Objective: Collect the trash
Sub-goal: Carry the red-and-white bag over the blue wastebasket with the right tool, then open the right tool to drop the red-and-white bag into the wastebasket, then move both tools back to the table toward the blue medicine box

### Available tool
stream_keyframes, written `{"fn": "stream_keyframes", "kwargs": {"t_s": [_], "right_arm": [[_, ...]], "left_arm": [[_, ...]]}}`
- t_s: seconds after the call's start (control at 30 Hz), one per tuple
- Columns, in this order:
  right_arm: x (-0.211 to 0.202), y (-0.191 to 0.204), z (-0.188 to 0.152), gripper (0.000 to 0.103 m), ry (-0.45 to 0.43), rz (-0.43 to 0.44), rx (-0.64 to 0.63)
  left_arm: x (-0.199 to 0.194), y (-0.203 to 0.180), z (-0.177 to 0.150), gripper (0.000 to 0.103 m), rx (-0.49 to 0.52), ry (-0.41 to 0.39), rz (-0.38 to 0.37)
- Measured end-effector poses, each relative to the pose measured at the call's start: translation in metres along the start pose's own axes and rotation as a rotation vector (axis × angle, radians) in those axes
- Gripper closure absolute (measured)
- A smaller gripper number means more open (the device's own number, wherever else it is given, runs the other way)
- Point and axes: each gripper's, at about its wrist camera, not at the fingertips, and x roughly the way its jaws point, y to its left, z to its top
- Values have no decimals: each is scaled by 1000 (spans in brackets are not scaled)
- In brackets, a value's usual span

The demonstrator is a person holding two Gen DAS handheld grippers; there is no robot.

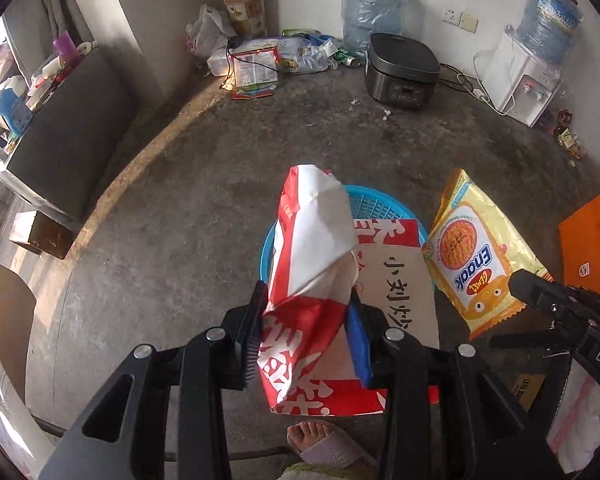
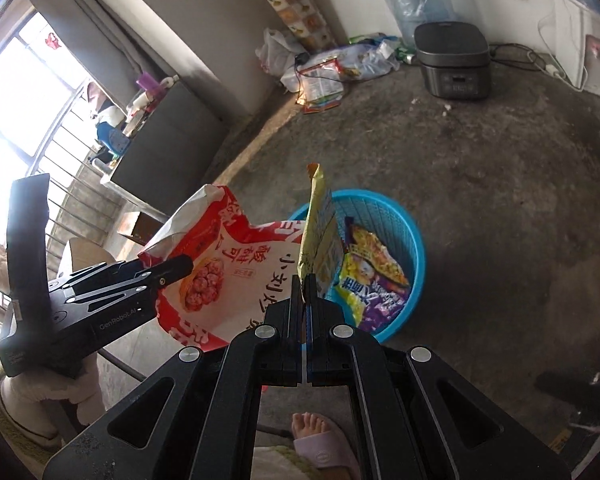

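My left gripper [image 1: 306, 300] is shut on a large red and white snack bag [image 1: 312, 248] and holds it over the blue plastic basket [image 1: 376, 202] on the floor. The same bag [image 2: 220, 272] and left gripper [image 2: 180, 266] show in the right wrist view. My right gripper [image 2: 305, 278] is shut on a yellow noodle packet [image 2: 318, 232], seen edge-on, just above the basket's [image 2: 404, 220] near rim. The packet [image 1: 476, 256] and right gripper [image 1: 520, 280] show at the right of the left wrist view. A yellow and purple snack bag [image 2: 374, 276] lies inside the basket.
A grey rice cooker [image 1: 400, 70], water bottles [image 1: 370, 4] and a dispenser [image 1: 520, 76] stand along the far wall with a pile of bags [image 1: 260, 60]. A dark cabinet [image 1: 68, 136] is at left. A sandalled foot [image 1: 324, 440] is below. An orange bag [image 1: 596, 236] is at right.
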Motion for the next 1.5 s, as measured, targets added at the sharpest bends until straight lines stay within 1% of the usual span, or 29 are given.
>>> {"fn": "stream_keyframes", "kwargs": {"t_s": [0.07, 0.1, 0.13, 0.17, 0.2, 0.23, 0.3, 0.4, 0.53, 0.67, 0.77, 0.87, 0.93, 0.97, 1.03, 1.07, 1.1, 1.17, 1.23, 1.3, 1.33, 1.4, 1.43, 1.5], "right_arm": [[33, -12, 2, 99, 43, -21, 9], [48, -19, 1, 97, 68, -31, 18], [67, -27, 1, 87, 103, -53, 29], [84, -34, -1, 78, 146, -66, 42], [96, -40, -3, 65, 179, -76, 56], [106, -47, -5, 63, 198, -90, 68], [113, -55, -10, 63, 212, -121, 78], [102, -63, -15, 62, 188, -93, 113], [77, -62, -17, 62, 145, -76, 115], [50, -52, -18, 61, 85, -53, 100], [20, -32, -23, 59, 26, -35, 57], [-12, -4, -28, 52, -48, -29, -27], [-33, 17, -33, 42, -94, -28, -89], [-47, 31, -37, 39, -124, -26, -135], [-70, 53, -43, 24, -182, -12, -212], [-81, 64, -47, 20, -212, -13, -254], [-94, 77, -53, 15, -252, -16, -310], [-114, 97, -61, 7, -314, -14, -398], [-128, 112, -69, 7, -365, -9, -469], [-139, 127, -76, 7, -393, 4, -531], [-143, 132, -79, 7, -399, 16, -552], [-151, 142, -82, 7, -403, 74, -567], [-153, 147, -82, 7, -391, 104, -566], [-156, 157, -83, 7, -362, 162, -562]], "left_arm": [[31, -7, 6, 56, -2, 40, -20], [46, -9, 8, 44, 2, 64, -8], [57, -10, 8, 36, 0, 80, 7], [64, -9, 8, 36, -1, 90, 18], [69, -7, 9, 36, -4, 99, 30], [71, -5, 10, 36, -12, 101, 35], [63, 2, 10, 36, -41, 79, 22], [42, 6, 14, 34, -42, 22, 16], [-5, 12, 14, 34, -35, -76, 12], [-69, 25, 4, 33, -55, -191, -15], [-127, 38, -15, 28, -77, -297, -48], [-187, 53, -45, 22, -91, -401, -74], [-224, 62, -68, 17, -95, -459, -79], [-242, 69, -82, 16, -101, -487, -83], [-277, 82, -110, 8, -124, -538, -77], [-293, 88, -126, 8, -143, -563, -64], [-309, 96, -143, 8, -166, -589, -46], [-339, 115, -180, 7, -228, -638, -3], [-366, 134, -218, 6, -303, -682, 57], [-391, 147, -258, 6, -379, -721, 148], [-403, 152, -277, 6, -413, -738, 196], [-421, 161, -315, 6, -462, -759, 292], [-428, 164, -331, 6, -479, -764, 332], [-437, 169, -361, 6, -514, -768, 388]]}}
